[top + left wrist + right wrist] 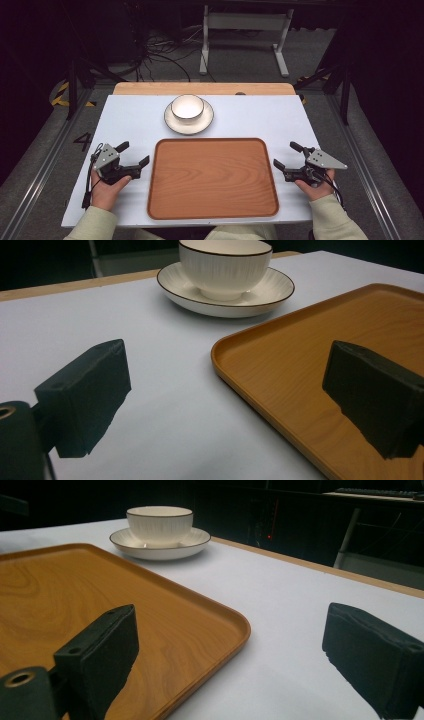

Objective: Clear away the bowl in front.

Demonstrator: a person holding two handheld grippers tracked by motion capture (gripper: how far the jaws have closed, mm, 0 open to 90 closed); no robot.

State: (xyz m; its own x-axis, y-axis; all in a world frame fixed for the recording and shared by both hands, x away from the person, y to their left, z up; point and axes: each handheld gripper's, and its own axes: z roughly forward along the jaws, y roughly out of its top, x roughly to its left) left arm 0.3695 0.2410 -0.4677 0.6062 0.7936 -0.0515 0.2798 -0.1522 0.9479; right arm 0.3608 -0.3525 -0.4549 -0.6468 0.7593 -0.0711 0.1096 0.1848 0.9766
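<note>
Both claws — left claw [134, 154], right claw [286, 155] — spread empty beside tray [212, 177]; bowl [187, 107] on saucer [172, 122] beyond.

Parted jaws straddle the wooden tray's [100, 595] near corner; beyond stands a bowl [159, 524] on a saucer [195, 542].

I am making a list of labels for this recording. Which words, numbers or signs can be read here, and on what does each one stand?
"4": dark figure on the grey floor, left of the table.
The bowl, saucer, tray and both grippers carry no readable text.
</note>
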